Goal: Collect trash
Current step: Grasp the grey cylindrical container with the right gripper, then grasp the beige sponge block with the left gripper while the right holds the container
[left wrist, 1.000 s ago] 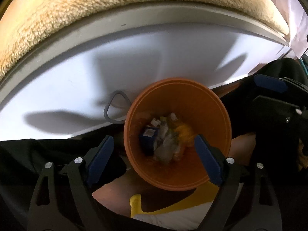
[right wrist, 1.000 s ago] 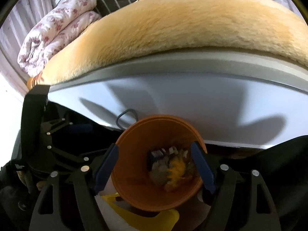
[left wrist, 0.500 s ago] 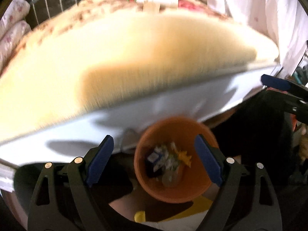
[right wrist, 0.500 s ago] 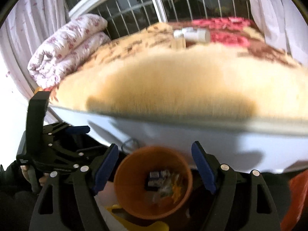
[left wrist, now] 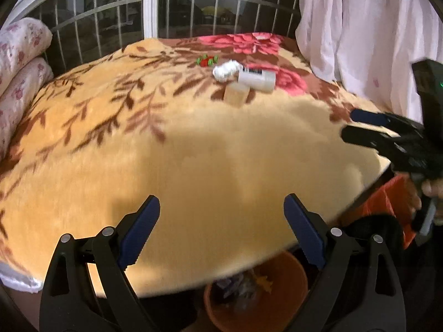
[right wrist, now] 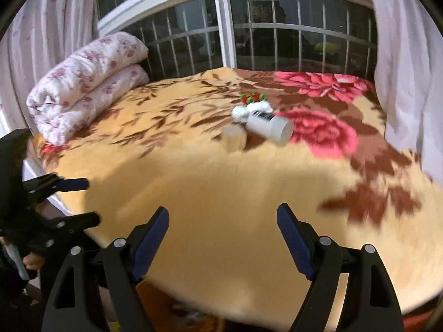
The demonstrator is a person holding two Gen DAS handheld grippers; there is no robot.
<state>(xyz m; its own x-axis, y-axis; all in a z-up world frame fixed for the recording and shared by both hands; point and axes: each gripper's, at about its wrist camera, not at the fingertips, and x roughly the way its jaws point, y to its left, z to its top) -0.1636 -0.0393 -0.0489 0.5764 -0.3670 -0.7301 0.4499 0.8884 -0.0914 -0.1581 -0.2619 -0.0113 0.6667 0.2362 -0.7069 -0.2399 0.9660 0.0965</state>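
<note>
The orange bin (left wrist: 256,301) holds blurred scraps; left gripper (left wrist: 221,232) is opening, empty; right gripper (right wrist: 223,242) is spread, empty.

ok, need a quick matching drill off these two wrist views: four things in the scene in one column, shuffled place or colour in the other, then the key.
Things
1. white bottle
2. orange bin
3. rolled floral quilt
4. red and green wrapper

Places
A. on the floor below the near edge of the bed
B. farthest of the clustered litter, toward the window
C. lying on its side on the blanket, by a red flower
D. at the left end of the bed, by the window bars

Pairs: 1-C, 2-A, 3-D, 4-B
</note>
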